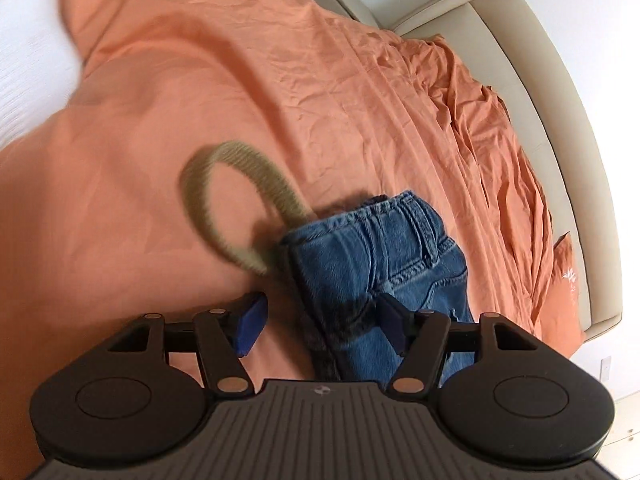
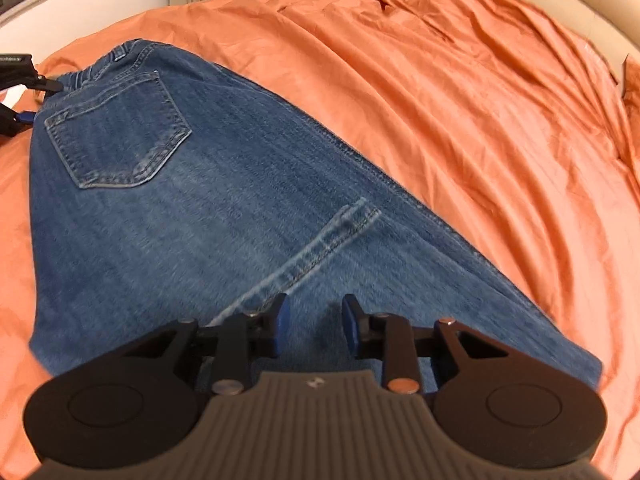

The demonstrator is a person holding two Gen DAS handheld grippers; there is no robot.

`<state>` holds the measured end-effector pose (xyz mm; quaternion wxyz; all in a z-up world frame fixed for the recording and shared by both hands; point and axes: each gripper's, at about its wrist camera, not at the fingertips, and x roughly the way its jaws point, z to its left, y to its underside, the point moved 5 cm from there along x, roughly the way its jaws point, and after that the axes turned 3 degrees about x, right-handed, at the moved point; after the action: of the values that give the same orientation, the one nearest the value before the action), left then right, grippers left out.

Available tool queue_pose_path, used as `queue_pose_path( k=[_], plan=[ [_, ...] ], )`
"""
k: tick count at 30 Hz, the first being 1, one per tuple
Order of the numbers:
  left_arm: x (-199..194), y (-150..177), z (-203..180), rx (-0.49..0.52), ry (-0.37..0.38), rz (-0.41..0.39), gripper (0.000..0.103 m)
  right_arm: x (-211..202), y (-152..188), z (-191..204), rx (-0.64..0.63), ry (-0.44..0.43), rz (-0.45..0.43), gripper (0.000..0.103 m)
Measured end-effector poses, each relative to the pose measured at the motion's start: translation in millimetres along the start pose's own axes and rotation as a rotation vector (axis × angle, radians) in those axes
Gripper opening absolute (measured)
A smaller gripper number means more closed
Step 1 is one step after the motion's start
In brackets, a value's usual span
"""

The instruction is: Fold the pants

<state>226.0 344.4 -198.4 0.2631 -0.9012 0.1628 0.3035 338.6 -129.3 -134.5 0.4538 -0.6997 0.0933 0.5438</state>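
Blue denim pants lie on the orange bed cover, back pocket up, waistband at the far left, legs folded one over the other. In the left wrist view the waistband end bunches up between my fingers, with an olive webbing belt loop sticking out, blurred. My left gripper is open around the waist edge, not closed on it. It also shows at the far left edge of the right wrist view. My right gripper is open just above the leg fabric.
The orange cover spreads wrinkled to the right and back. A beige padded bed frame curves around the far side. White wall and curtains stand behind.
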Motion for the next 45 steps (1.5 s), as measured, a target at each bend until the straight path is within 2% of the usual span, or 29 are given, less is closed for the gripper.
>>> queue_pose_path(
  k=[5, 8, 10, 12, 13, 16, 23, 25, 28, 32, 37, 41, 45],
  plan=[
    [10, -1, -2, 0.024, -0.015, -0.026, 0.072, 18, -7, 1, -0.023, -0.065, 0.025, 0.021],
    [12, -2, -5, 0.069, -0.032, -0.043, 0.064, 30, -6, 2, -0.034, -0.072, 0.066, 0.019],
    [13, -1, -6, 0.078, -0.034, -0.055, 0.052, 34, -6, 1, -0.032, -0.077, 0.086, 0.019],
    [12, 0, -6, 0.069, -0.027, -0.068, 0.044, 38, -7, 1, -0.021, -0.081, 0.098, 0.019],
    [11, 1, -8, 0.073, -0.026, -0.074, 0.035, 39, -7, 1, -0.019, -0.079, 0.102, 0.019],
    [6, 1, -18, 0.123, -0.034, -0.095, 0.024, 39, -7, 3, -0.012, -0.072, 0.105, 0.019],
    [-27, 6, -69, 0.280, -0.059, -0.174, 0.020, 38, -11, 7, -0.029, -0.027, 0.124, 0.019],
    [-38, 7, -93, 0.335, -0.076, -0.188, 0.020, 31, -17, 9, -0.021, 0.004, 0.124, 0.019],
    [-57, 19, -142, 0.468, -0.087, -0.223, 0.020, 7, -22, 11, -0.012, 0.032, 0.065, 0.019],
    [-72, 58, -219, 0.699, -0.114, -0.272, 0.020, -37, -11, 5, 0.018, 0.015, 0.000, 0.019],
    [-68, 135, -300, 0.979, -0.136, -0.295, 0.020, -82, 20, -9, 0.082, 0.031, -0.034, 0.020],
    [-41, 204, -341, 1.182, -0.149, -0.256, 0.020, -104, 51, -26, 0.167, 0.046, -0.053, 0.020],
    [-3, 269, -348, 1.292, -0.112, -0.150, 0.020, -115, 82, -45, 0.255, 0.070, -0.055, 0.019]
  ],
)
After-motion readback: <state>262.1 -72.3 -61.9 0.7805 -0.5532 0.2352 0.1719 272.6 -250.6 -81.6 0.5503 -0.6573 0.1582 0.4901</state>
